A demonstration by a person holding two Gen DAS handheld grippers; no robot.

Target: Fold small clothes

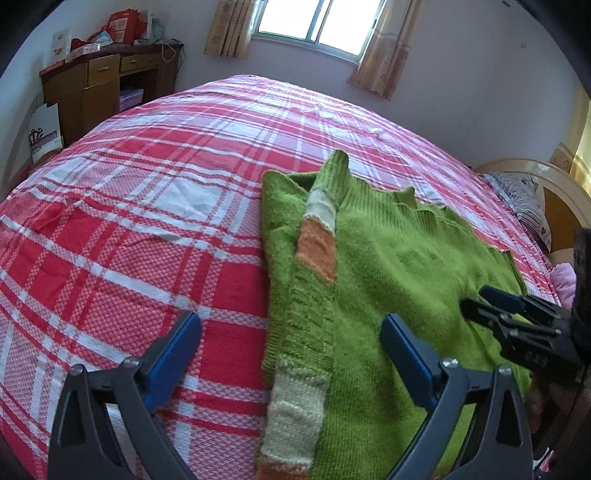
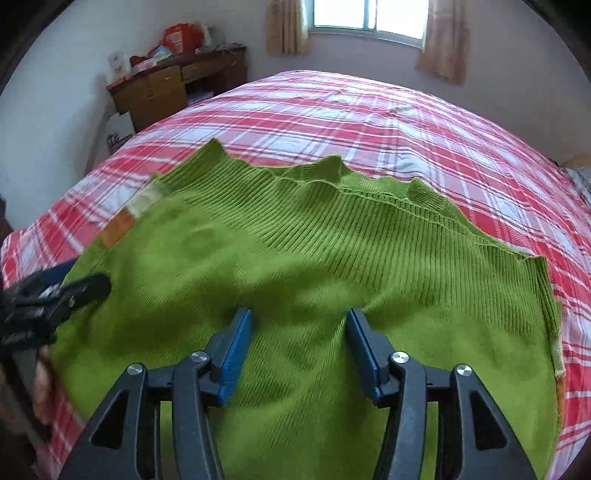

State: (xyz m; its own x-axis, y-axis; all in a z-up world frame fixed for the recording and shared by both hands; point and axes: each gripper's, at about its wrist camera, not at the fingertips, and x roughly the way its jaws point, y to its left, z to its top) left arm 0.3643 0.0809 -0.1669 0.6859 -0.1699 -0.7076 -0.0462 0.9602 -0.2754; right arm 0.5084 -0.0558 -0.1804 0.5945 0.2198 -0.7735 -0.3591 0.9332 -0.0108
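Both grippers over green sweater on plaid bedspread.
Left gripper: jaws wide, straddling the folded striped sleeve. Right gripper: jaws apart, fabric bunched between them. Beyond: ribbed hem, wooden desk, window.

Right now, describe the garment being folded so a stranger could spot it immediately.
Find the bed with the red and white plaid sheet. On its near side lies a green knitted sweater, spread flat. Its orange and cream sleeve bands set it apart from the bedding.
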